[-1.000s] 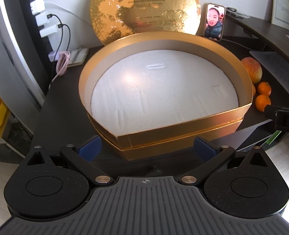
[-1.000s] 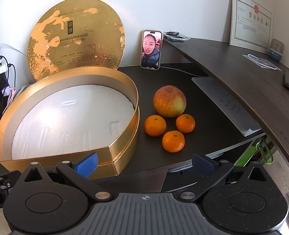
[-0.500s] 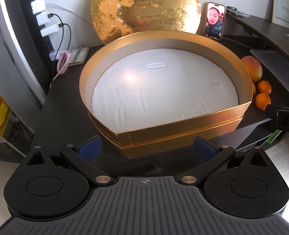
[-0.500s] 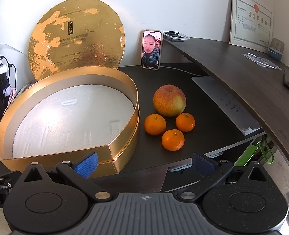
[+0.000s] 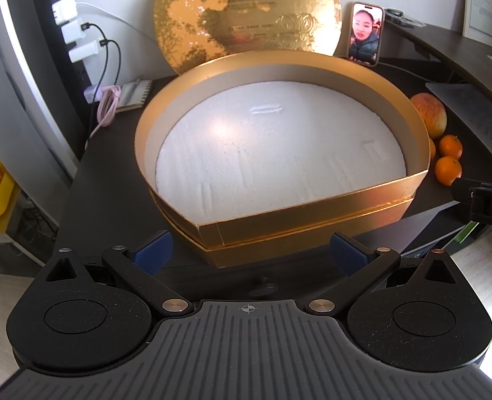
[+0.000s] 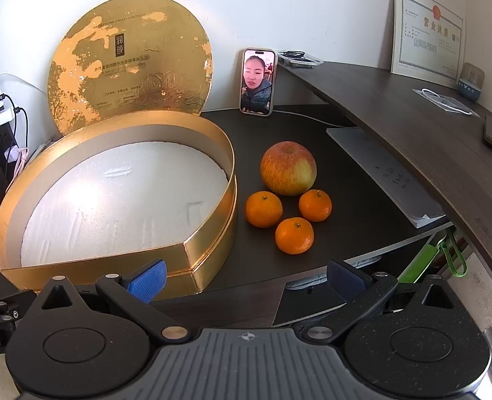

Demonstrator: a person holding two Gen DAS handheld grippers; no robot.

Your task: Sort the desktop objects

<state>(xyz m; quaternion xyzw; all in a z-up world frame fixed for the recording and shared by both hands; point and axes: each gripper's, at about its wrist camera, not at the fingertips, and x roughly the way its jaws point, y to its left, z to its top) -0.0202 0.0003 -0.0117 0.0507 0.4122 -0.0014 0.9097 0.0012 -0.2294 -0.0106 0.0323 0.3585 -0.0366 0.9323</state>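
A wide gold box (image 5: 312,211) (image 6: 95,266) with a white foam floor lies on the dark desk, nothing in it. To its right sit a red-yellow apple (image 6: 288,168) (image 5: 430,113) and three tangerines (image 6: 294,235) in a cluster. My left gripper (image 5: 251,253) is open just before the box's front wall. My right gripper (image 6: 246,276) is open near the desk's front edge, short of the fruit, with nothing between its fingers.
The round gold lid (image 6: 129,63) leans on the back wall. A phone (image 6: 258,81) stands beside it with a video call on. A raised shelf (image 6: 412,116) curves along the right; papers (image 6: 382,173) lie under it. Chargers and cables (image 5: 89,50) hang at left.
Both views have crept slightly forward toward the desk. Nothing on the desk has moved, and both grippers stay open.
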